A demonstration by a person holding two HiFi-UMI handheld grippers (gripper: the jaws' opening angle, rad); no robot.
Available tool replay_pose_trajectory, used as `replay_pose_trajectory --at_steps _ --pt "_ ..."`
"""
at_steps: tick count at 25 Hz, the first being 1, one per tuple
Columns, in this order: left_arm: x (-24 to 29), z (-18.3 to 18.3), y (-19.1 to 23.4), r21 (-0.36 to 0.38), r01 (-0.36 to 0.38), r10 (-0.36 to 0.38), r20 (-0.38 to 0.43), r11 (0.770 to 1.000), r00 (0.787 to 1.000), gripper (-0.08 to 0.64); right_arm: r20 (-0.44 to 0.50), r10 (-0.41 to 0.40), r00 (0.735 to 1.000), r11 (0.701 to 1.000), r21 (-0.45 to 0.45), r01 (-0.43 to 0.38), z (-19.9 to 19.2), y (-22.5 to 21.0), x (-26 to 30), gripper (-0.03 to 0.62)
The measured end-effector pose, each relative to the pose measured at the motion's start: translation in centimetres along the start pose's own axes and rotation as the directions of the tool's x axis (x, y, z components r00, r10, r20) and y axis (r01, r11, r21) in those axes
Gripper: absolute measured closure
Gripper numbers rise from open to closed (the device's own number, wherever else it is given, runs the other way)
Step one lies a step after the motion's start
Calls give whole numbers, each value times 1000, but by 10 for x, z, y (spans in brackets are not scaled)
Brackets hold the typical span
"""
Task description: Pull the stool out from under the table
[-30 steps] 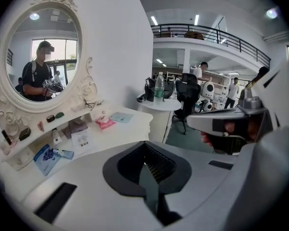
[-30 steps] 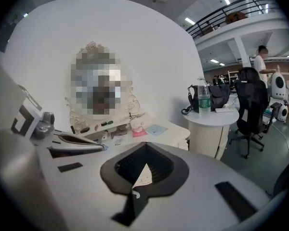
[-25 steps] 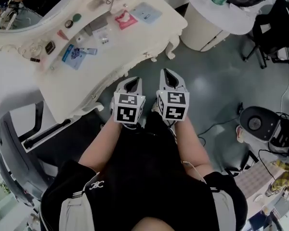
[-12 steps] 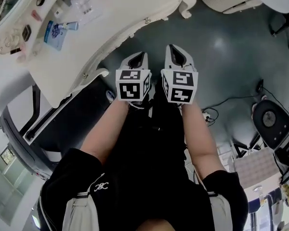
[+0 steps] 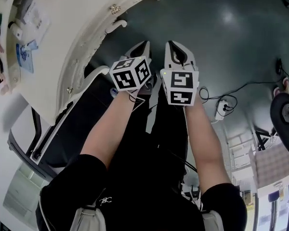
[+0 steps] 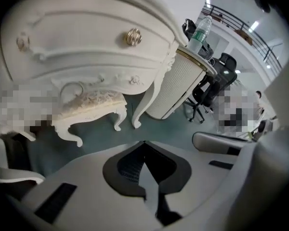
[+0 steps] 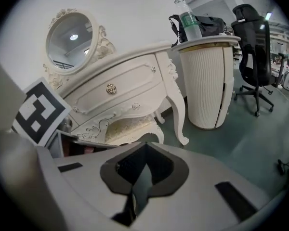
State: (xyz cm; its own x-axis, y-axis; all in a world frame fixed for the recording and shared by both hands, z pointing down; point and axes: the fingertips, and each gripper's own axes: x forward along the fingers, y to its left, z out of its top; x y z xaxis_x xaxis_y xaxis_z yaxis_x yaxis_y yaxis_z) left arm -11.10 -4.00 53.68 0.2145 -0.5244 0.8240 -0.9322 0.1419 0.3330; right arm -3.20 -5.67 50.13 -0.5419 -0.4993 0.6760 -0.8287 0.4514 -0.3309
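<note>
The cream carved stool point(image 6: 89, 105) with a padded top stands tucked under the white dressing table point(image 6: 86, 37). The right gripper view also shows the stool point(image 7: 127, 129) below the table's drawer front point(image 7: 120, 88). In the head view the stool is hidden by the table point(image 5: 53, 47). My left gripper point(image 5: 142, 47) and right gripper point(image 5: 176, 46) are held side by side above the floor, just off the table's front edge. The left gripper point(image 6: 144, 143) is shut and empty. So is the right gripper point(image 7: 144, 146). Both are some way short of the stool.
A round ribbed white cabinet point(image 7: 207, 81) with a water bottle point(image 7: 188, 20) on top stands right of the table. A black office chair point(image 7: 253, 47) is beyond it. Cables and a power strip point(image 5: 224, 105) lie on the floor at right. A dark framed seat point(image 5: 43, 134) sits at left.
The view has swung down and right, so the table has slid to the upper left corner. Both grippers stay shut, side by side, and sit higher in the picture.
</note>
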Motion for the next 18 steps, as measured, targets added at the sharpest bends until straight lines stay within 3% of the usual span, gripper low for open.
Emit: replay_pose_trajectory --at_steps 3,6,8,10,11,12,14,15,16,18 --pt "37 -18 16 -97 79 -79 0 992 997 560 -3 -14 1000 999 38 14 -26 -8 13 584" --pt "68 -34 40 -224 90 -95 -10 970 995 560 -17 -26 1000 997 78 27 -52 -13 21 584" --pt "83 -34 60 -325 75 -58 62 943 996 560 -36 -24 999 995 97 27 -70 -13 23 584" --pt "97 -29 76 -437 106 -48 141 893 989 560 -52 -15 999 995 96 19 -86 -11 23 584" --pt "105 -26 82 -508 148 -63 181 849 982 560 -61 -12 998 996 92 18 -93 -11 22 584" --pt "112 -21 87 -586 206 -79 234 784 969 560 -71 -12 997 996 89 18 -101 -12 21 584" --pt "123 -6 102 -708 338 -77 374 620 924 560 -90 -16 996 996 91 24 -114 -16 18 584" --pt "128 3 111 -734 395 -61 437 553 897 560 -96 -20 995 995 93 29 -120 -19 17 584" --pt "133 12 119 -741 440 -45 487 507 872 560 -102 -26 994 995 96 36 -124 -24 16 584" --pt "142 30 129 -734 510 -28 559 450 829 539 -114 -37 993 994 101 48 -130 -31 15 584"
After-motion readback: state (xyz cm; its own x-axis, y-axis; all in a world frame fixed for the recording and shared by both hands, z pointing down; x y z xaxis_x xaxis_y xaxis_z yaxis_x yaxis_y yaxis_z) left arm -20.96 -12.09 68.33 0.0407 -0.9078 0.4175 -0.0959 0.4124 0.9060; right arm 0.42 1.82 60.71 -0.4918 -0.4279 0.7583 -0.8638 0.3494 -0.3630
